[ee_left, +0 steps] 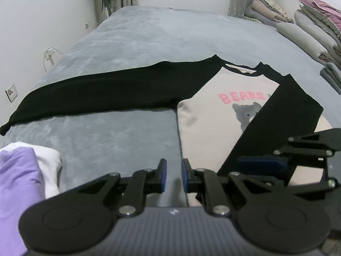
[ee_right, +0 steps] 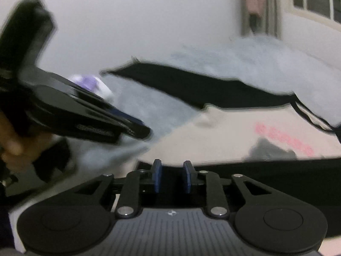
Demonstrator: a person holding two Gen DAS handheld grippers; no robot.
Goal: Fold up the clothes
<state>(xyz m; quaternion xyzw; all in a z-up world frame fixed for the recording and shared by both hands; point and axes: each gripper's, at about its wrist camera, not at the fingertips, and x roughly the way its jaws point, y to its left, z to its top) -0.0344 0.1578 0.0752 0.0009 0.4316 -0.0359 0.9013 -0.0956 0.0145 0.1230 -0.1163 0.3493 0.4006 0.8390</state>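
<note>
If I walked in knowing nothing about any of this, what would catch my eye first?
Probably the cream shirt with black sleeves, pink letters and a grey animal print, spread on the grey bed: one sleeve stretches far left, the other lies folded across the body. Next, the two black tools with blue pads nearest the camera, the left tool and right tool, both holding nothing. A lilac and white bundle sits at lower left.

cream shirt (ee_left: 213, 115), black sleeves, pink lettering.
</note>
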